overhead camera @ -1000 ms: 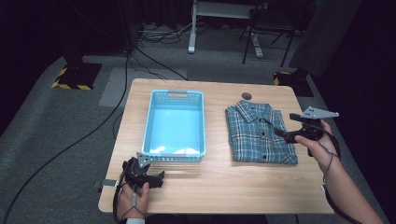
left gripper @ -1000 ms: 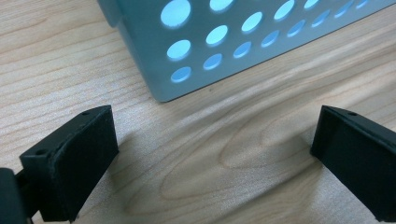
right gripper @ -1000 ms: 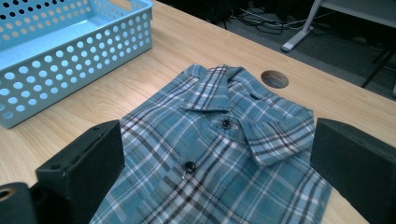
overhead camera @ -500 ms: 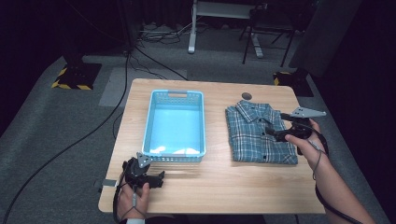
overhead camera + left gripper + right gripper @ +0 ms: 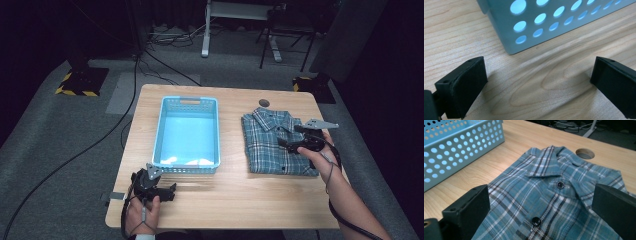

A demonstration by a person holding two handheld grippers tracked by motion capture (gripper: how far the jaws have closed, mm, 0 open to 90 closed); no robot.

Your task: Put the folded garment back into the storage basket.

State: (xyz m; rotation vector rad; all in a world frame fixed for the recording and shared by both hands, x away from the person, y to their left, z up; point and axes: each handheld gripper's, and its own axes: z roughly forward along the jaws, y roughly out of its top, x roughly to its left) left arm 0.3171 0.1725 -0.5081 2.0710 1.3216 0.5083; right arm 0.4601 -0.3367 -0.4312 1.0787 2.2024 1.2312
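Wooden table [image 5: 235, 195] carries everything, pale and grained, with a round cable hole [image 5: 263, 103] near its far edge. Largest on it is the light blue plastic basket [image 5: 189, 132], perforated with round holes along its walls and standing left of centre with its long side running away from the person. Just to its right, apart from it, lies the folded plaid shirt [image 5: 270, 145], blue-green with a dark check, collar toward the far edge and its button placket facing up; in the right gripper view two dark buttons [image 5: 560, 185] sit in a line below the collar.

Over the shirt's right half hovers the right gripper [image 5: 292, 145], held in the person's right hand [image 5: 322, 157]. Its jaws stand wide apart, with the shirt's front showing between them and nothing clamped.

At the table's near left corner sits the left gripper [image 5: 172, 190], low over the bare wood just in front of the basket's near wall. Its jaws are also spread wide, with only wood grain between them and the basket's corner just beyond.
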